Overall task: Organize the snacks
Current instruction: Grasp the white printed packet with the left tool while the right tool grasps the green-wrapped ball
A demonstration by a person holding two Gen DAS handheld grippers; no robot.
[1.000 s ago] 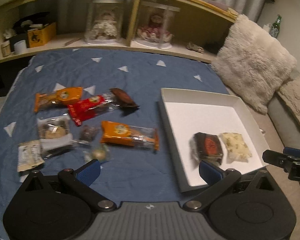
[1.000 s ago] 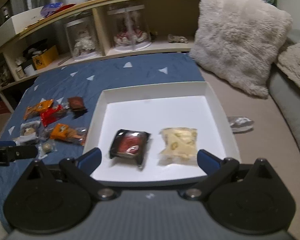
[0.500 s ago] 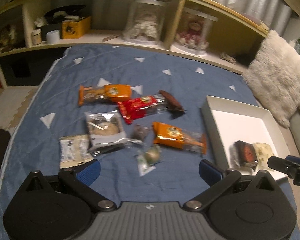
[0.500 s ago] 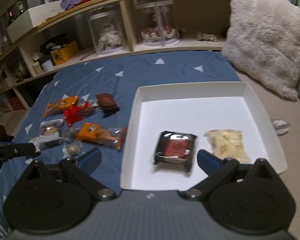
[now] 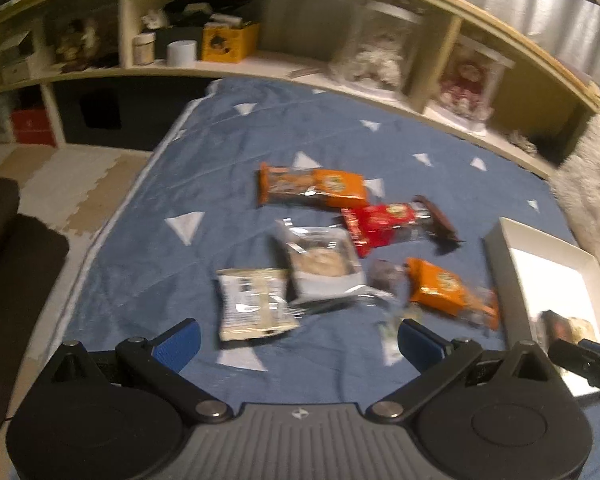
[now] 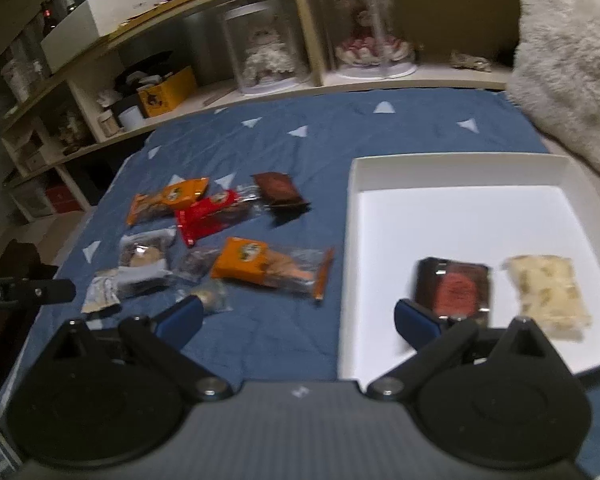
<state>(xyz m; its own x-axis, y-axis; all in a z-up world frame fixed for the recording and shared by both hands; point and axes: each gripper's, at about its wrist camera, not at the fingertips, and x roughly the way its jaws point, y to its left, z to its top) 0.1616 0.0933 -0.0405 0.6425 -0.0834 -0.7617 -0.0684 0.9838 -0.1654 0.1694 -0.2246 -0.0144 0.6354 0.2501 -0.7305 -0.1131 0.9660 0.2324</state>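
Several wrapped snacks lie on a blue cover with white triangles (image 5: 228,184): two orange packs (image 5: 314,189) (image 6: 270,266), a red pack (image 5: 384,222), a clear cookie pack (image 5: 322,262) and a pale sachet (image 5: 252,304). A white tray (image 6: 464,208) at the right holds a dark packet (image 6: 454,286) and a pale cracker pack (image 6: 546,290). My left gripper (image 5: 298,344) is open above the near edge of the cover, just short of the pale sachet. My right gripper (image 6: 296,318) is open, straddling the tray's left rim, with nothing held.
A curved wooden shelf (image 6: 284,76) with doll jars, a yellow box and cups runs along the far side. A fluffy cushion (image 6: 568,64) leans at the far right. Floor and a dark mat (image 5: 16,280) lie left of the cover.
Both grippers have swung left: the tray has slid toward the right of each view and the loose snacks now sit in front. Both stay open and empty.
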